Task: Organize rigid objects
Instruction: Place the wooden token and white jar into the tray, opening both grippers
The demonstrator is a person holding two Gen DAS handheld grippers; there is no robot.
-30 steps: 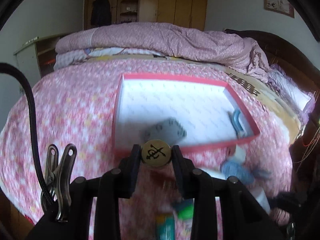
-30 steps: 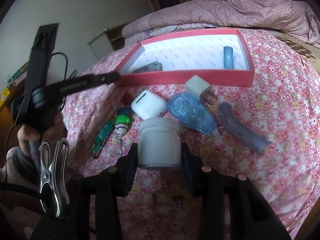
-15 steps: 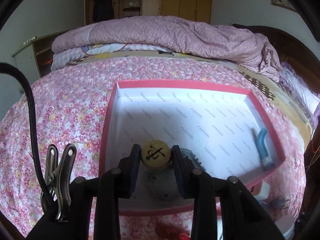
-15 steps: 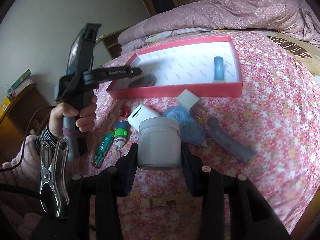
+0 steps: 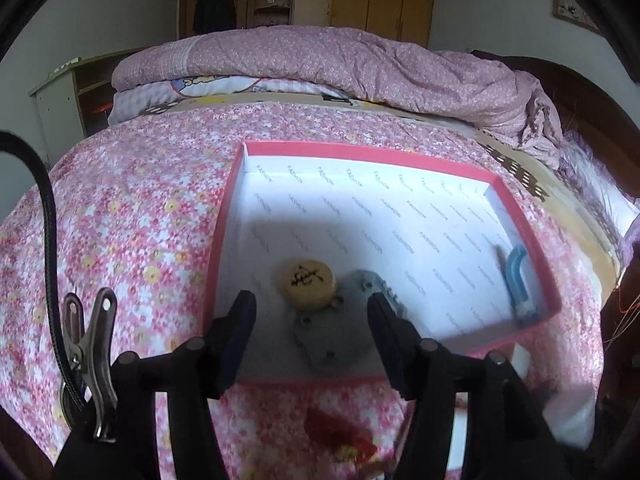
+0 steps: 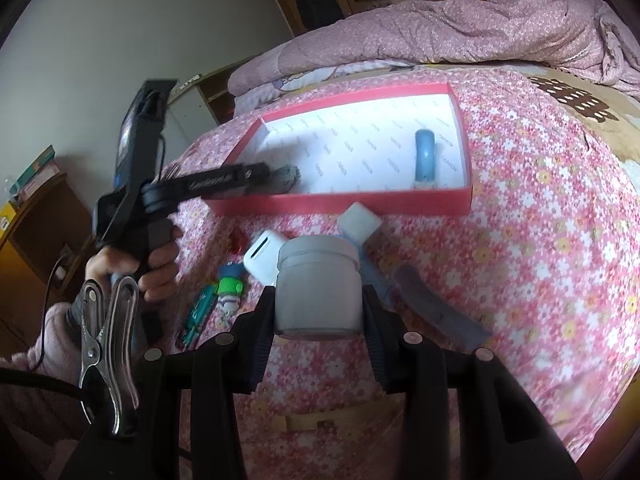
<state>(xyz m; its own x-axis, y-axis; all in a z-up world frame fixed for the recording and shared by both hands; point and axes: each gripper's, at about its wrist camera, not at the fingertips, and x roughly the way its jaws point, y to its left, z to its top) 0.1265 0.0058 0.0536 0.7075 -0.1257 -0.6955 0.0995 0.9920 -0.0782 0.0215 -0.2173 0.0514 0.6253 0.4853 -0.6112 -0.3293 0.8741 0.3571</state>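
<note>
Left fingers (image 5: 244, 312) spread, wooden disc (image 5: 307, 281) ahead between them; right fingers (image 6: 264, 320) pinching white jar (image 6: 318, 284).

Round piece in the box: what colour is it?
Pale yellow round piece with a black character on top; clearest in the left wrist view.

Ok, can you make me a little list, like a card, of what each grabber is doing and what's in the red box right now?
left gripper: open, holding nothing, over the near end of the box
right gripper: shut on the white jar, above the bedspread, outside the box
red box: on the flowery bedspread
in the box: round wooden piece lying partly on the grey flat part; blue curved piece by the right wall
outside the box: white earbud case, white charger plug, several other small items
</note>
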